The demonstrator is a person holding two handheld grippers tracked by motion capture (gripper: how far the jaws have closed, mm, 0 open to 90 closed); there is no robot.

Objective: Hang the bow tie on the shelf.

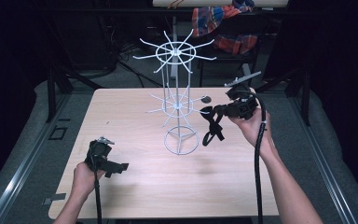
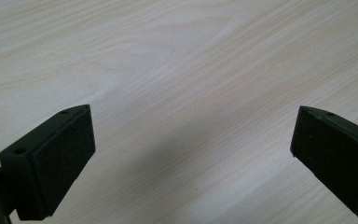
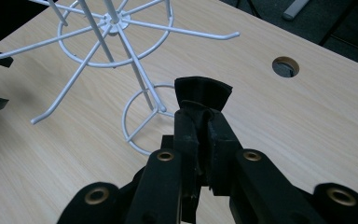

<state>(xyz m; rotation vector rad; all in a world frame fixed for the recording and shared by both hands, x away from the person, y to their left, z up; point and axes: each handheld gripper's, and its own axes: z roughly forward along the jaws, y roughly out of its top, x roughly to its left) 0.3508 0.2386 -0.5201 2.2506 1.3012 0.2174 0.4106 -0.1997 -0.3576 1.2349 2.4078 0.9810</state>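
A white wire hook rack (image 1: 176, 103) stands on the wooden table (image 1: 135, 186), with its hub (image 3: 113, 19) and ring base (image 3: 140, 119) close in the right gripper view. My right gripper (image 1: 210, 111) is raised beside the rack's lower tier of hooks, on its right. It is shut on a black strap (image 1: 213, 129) that hangs down in loops; a folded end of the strap (image 3: 200, 92) pokes out past the right gripper (image 3: 199, 120). My left gripper (image 1: 119, 166) rests low at the table's near left. The left gripper (image 2: 193, 140) is open over bare wood.
A round hole (image 3: 285, 66) pierces the tabletop behind the rack on the right, seen as a dark oval hole (image 1: 206, 99) from above. A plaid cloth (image 1: 223, 23) drapes over furniture beyond the table. Dark floor and metal rails surround the table.
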